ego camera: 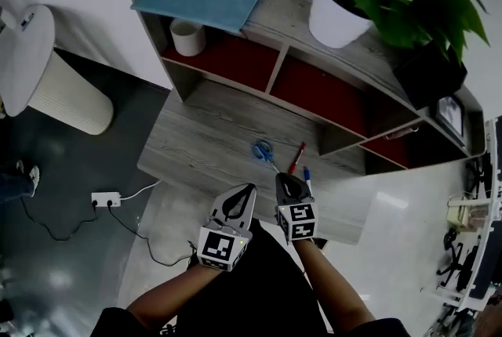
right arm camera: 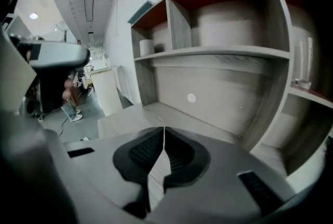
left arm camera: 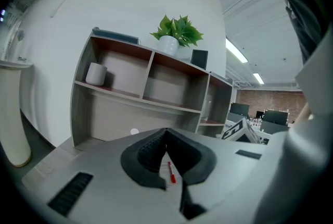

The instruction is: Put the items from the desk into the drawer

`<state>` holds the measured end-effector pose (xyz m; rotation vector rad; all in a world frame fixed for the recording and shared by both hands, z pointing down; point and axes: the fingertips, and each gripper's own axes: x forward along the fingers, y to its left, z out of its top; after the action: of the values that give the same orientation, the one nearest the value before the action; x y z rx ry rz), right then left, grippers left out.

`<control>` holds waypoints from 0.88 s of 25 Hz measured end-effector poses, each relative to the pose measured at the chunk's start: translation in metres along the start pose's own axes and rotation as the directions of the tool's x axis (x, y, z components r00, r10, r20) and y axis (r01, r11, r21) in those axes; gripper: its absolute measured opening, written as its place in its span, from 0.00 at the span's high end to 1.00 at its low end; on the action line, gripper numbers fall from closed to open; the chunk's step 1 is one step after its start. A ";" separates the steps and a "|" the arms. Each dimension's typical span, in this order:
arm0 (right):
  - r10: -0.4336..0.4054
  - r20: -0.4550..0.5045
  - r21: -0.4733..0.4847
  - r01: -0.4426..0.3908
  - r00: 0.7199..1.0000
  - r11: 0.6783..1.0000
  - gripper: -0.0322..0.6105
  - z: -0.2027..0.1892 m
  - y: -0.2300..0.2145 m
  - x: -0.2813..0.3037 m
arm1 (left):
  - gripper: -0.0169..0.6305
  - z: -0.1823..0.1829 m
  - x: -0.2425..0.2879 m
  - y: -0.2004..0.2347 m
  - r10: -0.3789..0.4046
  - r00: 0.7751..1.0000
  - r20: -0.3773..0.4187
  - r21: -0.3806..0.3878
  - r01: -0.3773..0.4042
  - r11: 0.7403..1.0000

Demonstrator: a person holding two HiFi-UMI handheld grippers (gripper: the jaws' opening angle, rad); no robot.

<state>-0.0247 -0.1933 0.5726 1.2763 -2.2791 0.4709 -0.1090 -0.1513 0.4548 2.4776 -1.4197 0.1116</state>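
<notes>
At the near edge of the worktop [ego camera: 196, 132], the left tongs [ego camera: 249, 190] and the right tongs [ego camera: 289, 179] hang clenched and empty just before the scissors [ego camera: 263, 150], red pen [ego camera: 296, 158] and blue pen [ego camera: 307, 177], so the first pick is, I judge, not yet begun and needs one pair opened.

Left gripper [left arm camera: 166, 132] fingers apparently closed, red pen [left arm camera: 170, 172] beyond.

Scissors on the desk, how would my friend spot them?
Find the grey wooden desk below the red-lined shelves. On it lie three things; the scissors are leftmost, with round blue handles, while the red pen and blue pen beside them are straight sticks.
</notes>
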 end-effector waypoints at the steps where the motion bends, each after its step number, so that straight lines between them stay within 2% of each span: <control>1: 0.011 -0.018 -0.008 -0.011 1.000 1.000 0.92 -0.003 -0.003 0.008 | 0.95 0.000 0.004 0.002 0.009 1.000 0.005 -0.006 -0.009 1.000; 8: 0.110 -0.118 -0.087 -0.121 0.987 0.989 0.92 -0.022 -0.008 0.059 | 0.95 0.003 0.019 0.016 0.043 0.999 0.025 -0.051 -0.042 0.998; 16: 0.139 -0.212 -0.147 -0.172 0.967 0.974 0.92 -0.040 -0.014 0.108 | 0.95 0.005 0.021 0.020 0.064 0.998 0.004 -0.026 -0.064 0.998; 17: 0.138 -0.225 -0.151 -0.174 0.965 0.973 0.91 -0.042 -0.015 0.112 | 0.95 0.004 0.019 0.021 0.069 0.998 0.004 -0.037 -0.069 0.997; 19: 0.145 -0.253 -0.150 -0.187 0.957 0.971 0.79 -0.047 -0.016 0.123 | 0.95 0.003 0.016 0.025 0.084 0.996 0.002 -0.049 -0.083 0.995; 22: 0.147 -0.290 -0.166 -0.201 0.946 0.965 0.79 -0.055 -0.018 0.139 | 0.95 0.001 0.010 0.033 0.109 0.994 -0.005 -0.057 -0.109 0.992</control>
<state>-0.0579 -0.2706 0.6976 0.8587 -2.1488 0.4451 -0.1320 -0.1755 0.4630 2.3540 -1.5364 0.0941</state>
